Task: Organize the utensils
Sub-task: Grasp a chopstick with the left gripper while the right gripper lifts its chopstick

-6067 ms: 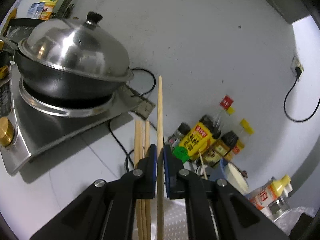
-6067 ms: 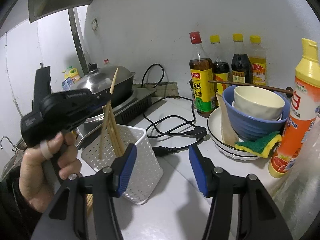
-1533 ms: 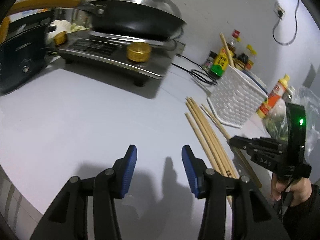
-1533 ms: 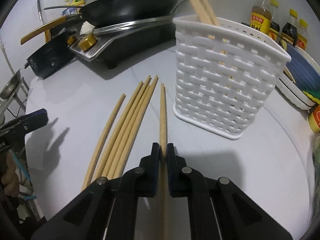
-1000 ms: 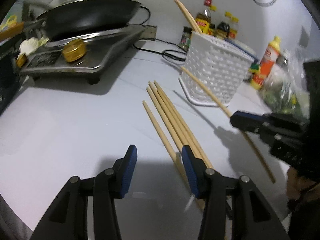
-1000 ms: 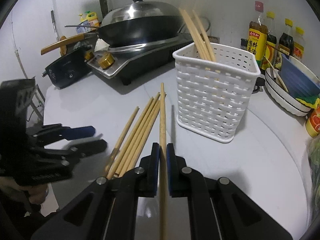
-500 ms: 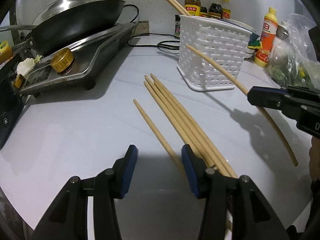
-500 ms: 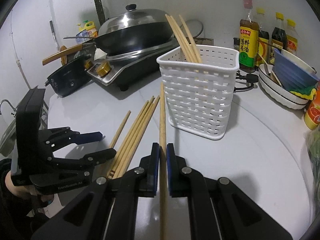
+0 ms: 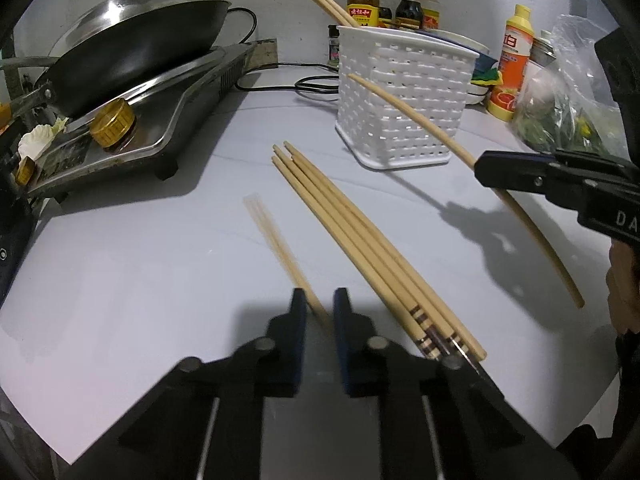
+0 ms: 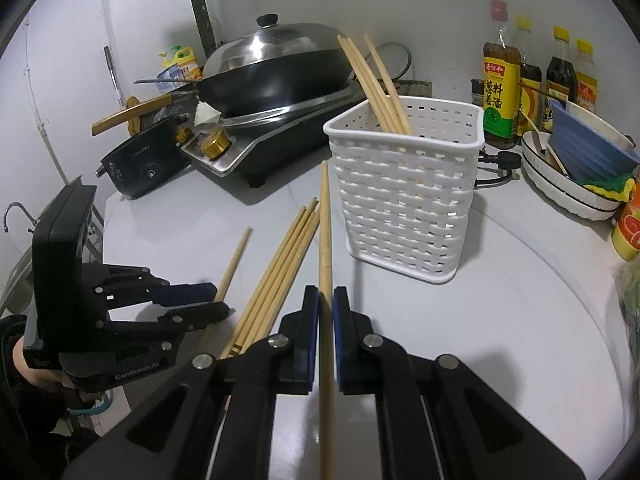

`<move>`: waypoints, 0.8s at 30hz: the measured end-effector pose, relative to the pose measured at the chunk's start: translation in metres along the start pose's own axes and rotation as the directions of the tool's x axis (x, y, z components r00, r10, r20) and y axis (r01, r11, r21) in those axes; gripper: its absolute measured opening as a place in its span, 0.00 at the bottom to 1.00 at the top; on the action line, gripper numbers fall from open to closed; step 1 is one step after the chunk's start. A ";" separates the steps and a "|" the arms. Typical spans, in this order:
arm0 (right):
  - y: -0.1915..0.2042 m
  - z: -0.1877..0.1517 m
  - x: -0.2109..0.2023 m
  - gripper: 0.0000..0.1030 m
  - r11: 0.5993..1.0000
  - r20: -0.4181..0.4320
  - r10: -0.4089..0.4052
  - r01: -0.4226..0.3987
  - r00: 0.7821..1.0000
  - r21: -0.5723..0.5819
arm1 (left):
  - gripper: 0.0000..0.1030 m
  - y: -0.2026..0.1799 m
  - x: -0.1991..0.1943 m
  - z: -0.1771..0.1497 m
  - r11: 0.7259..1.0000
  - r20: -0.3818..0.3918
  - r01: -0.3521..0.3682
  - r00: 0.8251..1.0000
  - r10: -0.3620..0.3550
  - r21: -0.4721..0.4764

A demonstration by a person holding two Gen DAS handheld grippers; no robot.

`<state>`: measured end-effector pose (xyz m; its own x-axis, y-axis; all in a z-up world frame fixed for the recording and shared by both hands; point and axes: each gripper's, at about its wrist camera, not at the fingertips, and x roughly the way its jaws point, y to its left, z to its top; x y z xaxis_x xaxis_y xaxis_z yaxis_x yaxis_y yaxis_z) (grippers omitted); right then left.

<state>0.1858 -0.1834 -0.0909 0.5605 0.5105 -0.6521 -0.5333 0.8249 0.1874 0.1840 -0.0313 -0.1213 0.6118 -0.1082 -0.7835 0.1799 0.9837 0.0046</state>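
Observation:
A white lattice basket stands on the counter with three wooden chopsticks leaning in it. My right gripper is shut on one chopstick and holds it above the counter, tip toward the basket; this gripper shows in the left wrist view. My left gripper has its jaws nearly closed around a single loose chopstick lying on the counter. A bundle of several chopsticks lies beside it.
A lidded black wok sits on a steel stove at the back left. Sauce bottles, stacked bowls with a sponge, an orange squeeze bottle and a bag of greens stand right of the basket. A power cord lies behind it.
My left gripper has closed from wide open onto the single loose chopstick. My right gripper, still holding its chopstick, has come slightly closer to the basket.

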 end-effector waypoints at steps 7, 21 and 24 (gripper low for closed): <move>0.004 0.000 -0.006 0.06 1.000 0.010 0.004 -0.003 1.000 -0.012 | 0.05 0.005 -0.001 -0.003 0.998 0.004 0.033 0.999 -0.033 -0.044; 0.010 0.013 -0.025 0.06 0.999 0.041 -0.008 0.010 0.999 -0.048 | 0.05 0.031 -0.034 0.000 0.984 0.115 0.078 0.992 -0.060 -0.157; 0.010 0.021 -0.034 0.06 0.998 0.063 -0.004 0.008 0.998 -0.060 | 0.05 0.035 -0.043 0.002 0.981 0.145 0.082 0.988 -0.057 -0.177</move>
<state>0.1748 -0.1878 -0.0512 0.6016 0.5214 -0.6052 -0.5657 0.8130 0.1380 0.1656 0.0077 -0.0862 0.7057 -0.1833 -0.6844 0.0903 0.9813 -0.1697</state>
